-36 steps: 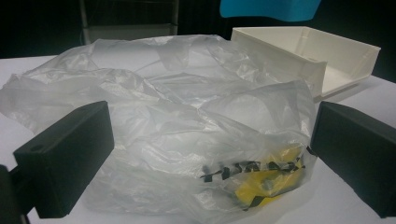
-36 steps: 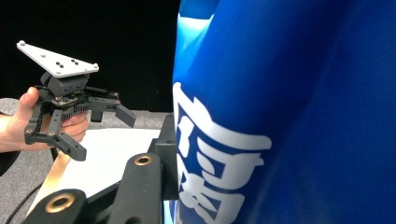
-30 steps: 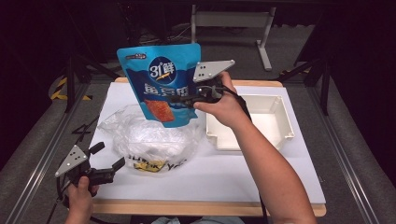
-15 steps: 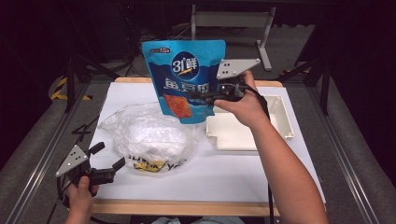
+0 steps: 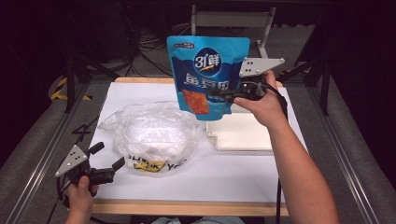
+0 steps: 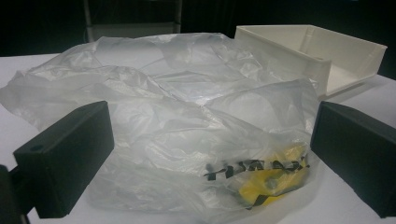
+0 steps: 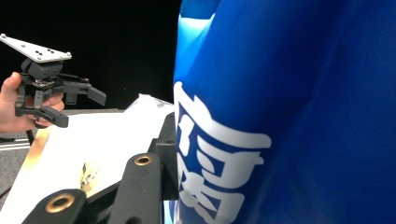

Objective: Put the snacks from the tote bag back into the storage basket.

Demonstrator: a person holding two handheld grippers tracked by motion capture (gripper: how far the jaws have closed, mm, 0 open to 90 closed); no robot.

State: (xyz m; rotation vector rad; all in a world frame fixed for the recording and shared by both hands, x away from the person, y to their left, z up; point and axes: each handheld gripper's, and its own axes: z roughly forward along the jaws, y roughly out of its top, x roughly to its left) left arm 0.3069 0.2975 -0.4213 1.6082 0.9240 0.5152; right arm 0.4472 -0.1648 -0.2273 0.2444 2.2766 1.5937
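right gripper (image 5: 223, 95) carried blue pouch (image 5: 208, 74) rightward (upright).

The blue pouch (image 5: 208, 77) hides the right tool's (image 5: 219, 95) tips and the white tray's (image 5: 247, 135) far wall. In the right gripper view its top is cut off (print partly readable).

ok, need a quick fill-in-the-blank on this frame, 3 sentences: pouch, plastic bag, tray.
1. The right claw holds a ____ snack pouch in the air.
2. The left claw is ____, facing the clear plastic bag.
3. The white tray lies to the ____ of that bag in the high view.

Missing words: blue; open; right
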